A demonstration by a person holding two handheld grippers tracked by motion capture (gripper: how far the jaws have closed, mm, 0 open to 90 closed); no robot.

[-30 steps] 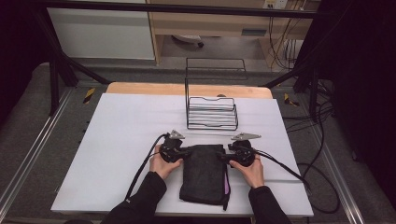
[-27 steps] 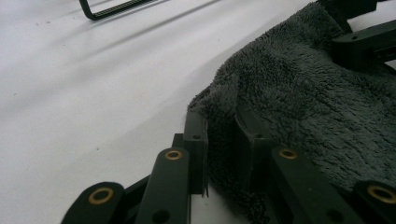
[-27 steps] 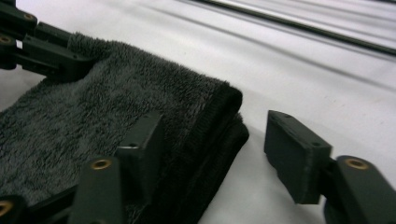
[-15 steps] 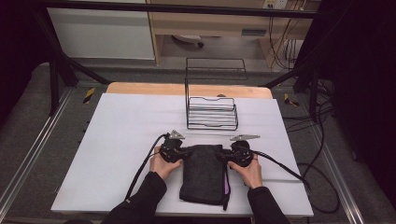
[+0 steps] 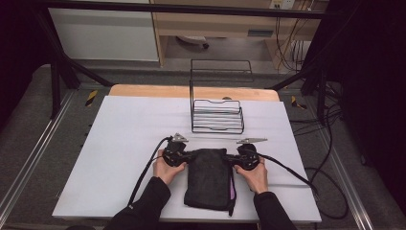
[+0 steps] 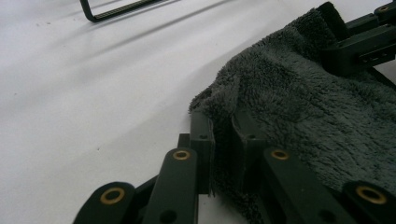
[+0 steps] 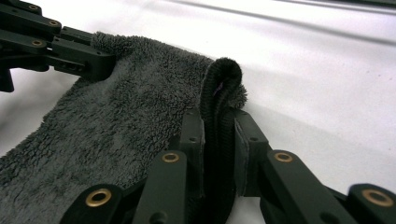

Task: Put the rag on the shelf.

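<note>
While both hands rest low near the front edge, this is how things lie, biggest first:

Counter: the white counter (image 5: 119, 143) carries everything, and a strip of wood shows at its far edge.

Wire rack: the black wire rack (image 5: 218, 117) stands upright near the far side of the counter, well apart from the towel and past its far end.

Towel: the dark fuzzy towel (image 5: 209, 177) lies folded and flat on the counter near the front edge, between the two hands. A thin purple edge shows along its right side. Its two far corners are the parts being held.

Left gripper: the left gripper (image 5: 184, 155) sits at the towel's far left corner. In the left gripper view its fingers (image 6: 201, 140) are closed on that corner, with a fold of the towel (image 6: 303, 116) squeezed between them. These fingers have just been closing a little more.

Right gripper: the right gripper (image 5: 234, 159) sits at the towel's far right corner. In the right gripper view its fingers (image 7: 247, 149) pinch the thick rolled edge of the towel (image 7: 140, 116). These fingers have just been closing on it.
</note>
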